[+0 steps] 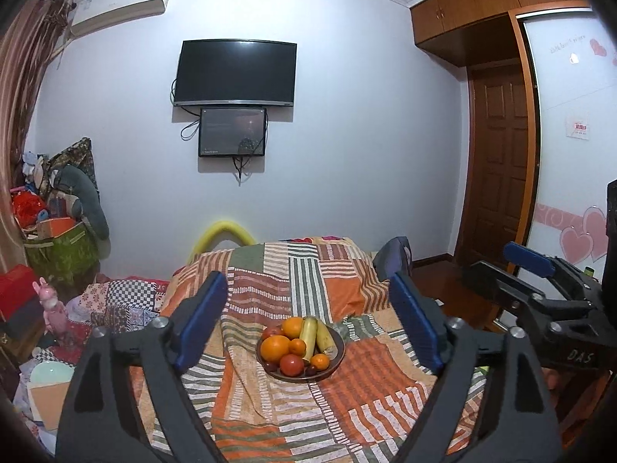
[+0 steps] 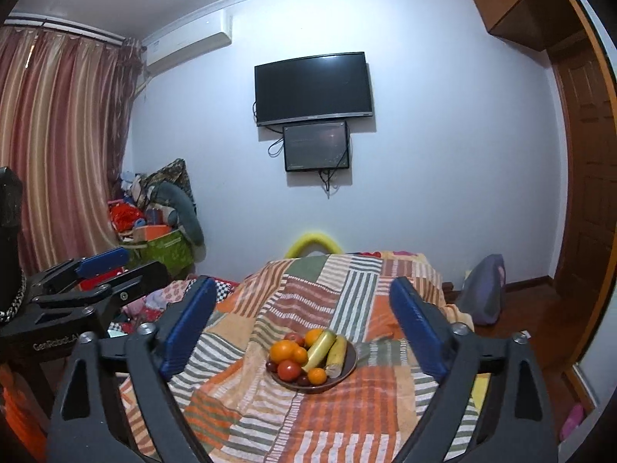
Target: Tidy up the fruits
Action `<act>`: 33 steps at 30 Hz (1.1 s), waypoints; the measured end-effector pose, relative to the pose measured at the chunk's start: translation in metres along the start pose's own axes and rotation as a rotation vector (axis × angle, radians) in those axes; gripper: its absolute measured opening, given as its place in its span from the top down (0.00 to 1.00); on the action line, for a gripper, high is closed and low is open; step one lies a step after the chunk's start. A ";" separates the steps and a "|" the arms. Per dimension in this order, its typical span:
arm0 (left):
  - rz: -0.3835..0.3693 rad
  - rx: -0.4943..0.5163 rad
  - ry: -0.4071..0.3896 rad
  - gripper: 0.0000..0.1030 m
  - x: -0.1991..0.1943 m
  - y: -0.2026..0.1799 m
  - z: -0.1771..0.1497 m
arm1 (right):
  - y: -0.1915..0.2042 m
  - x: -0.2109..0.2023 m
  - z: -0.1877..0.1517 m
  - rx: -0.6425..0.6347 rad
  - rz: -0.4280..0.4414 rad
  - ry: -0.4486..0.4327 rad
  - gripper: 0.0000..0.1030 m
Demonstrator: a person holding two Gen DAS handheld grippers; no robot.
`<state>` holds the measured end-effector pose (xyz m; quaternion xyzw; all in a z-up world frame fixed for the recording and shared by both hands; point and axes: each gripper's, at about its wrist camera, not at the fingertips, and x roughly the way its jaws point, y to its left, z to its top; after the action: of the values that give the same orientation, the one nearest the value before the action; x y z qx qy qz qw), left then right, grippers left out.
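A brown plate (image 1: 339, 347) (image 2: 350, 362) sits on a striped patchwork cloth (image 1: 277, 293) (image 2: 331, 293). It holds oranges (image 1: 274, 348) (image 2: 282, 351), a red tomato (image 1: 292, 365) (image 2: 289, 370), two bananas (image 1: 308, 337) (image 2: 320, 349) and small dark fruits. My left gripper (image 1: 308, 322) is open and empty, well short of the plate. My right gripper (image 2: 302, 326) is open and empty, also short of the plate. Each gripper shows at the edge of the other's view, the right one (image 1: 547, 285) and the left one (image 2: 92, 281).
A TV (image 1: 235, 73) and a smaller screen hang on the far wall. Piled bags and toys (image 1: 58, 223) stand at the left, with clutter beside the cloth. A wooden door (image 1: 497, 162) and wardrobe are at the right. A grey bag (image 2: 484, 289) lies on the floor.
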<state>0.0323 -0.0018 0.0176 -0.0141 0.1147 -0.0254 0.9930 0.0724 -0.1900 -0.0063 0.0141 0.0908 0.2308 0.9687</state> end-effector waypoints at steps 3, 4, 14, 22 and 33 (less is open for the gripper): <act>0.018 0.004 -0.020 0.05 -0.003 0.000 -0.001 | -0.001 -0.006 0.000 0.004 -0.013 -0.013 0.00; 0.020 0.003 -0.024 0.03 -0.005 -0.001 -0.001 | -0.001 -0.006 0.000 0.003 -0.018 -0.014 0.00; 0.023 -0.001 -0.029 0.00 -0.007 0.001 -0.004 | 0.006 -0.015 -0.004 -0.011 -0.029 -0.019 0.00; 0.029 -0.010 -0.027 0.00 -0.007 0.000 -0.005 | 0.007 -0.018 -0.005 -0.004 -0.029 -0.023 0.00; 0.028 -0.010 -0.030 0.00 -0.009 0.000 -0.006 | 0.008 -0.022 -0.003 -0.009 -0.040 -0.034 0.00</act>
<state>0.0224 -0.0012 0.0135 -0.0178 0.0999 -0.0105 0.9948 0.0490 -0.1928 -0.0045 0.0119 0.0735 0.2112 0.9746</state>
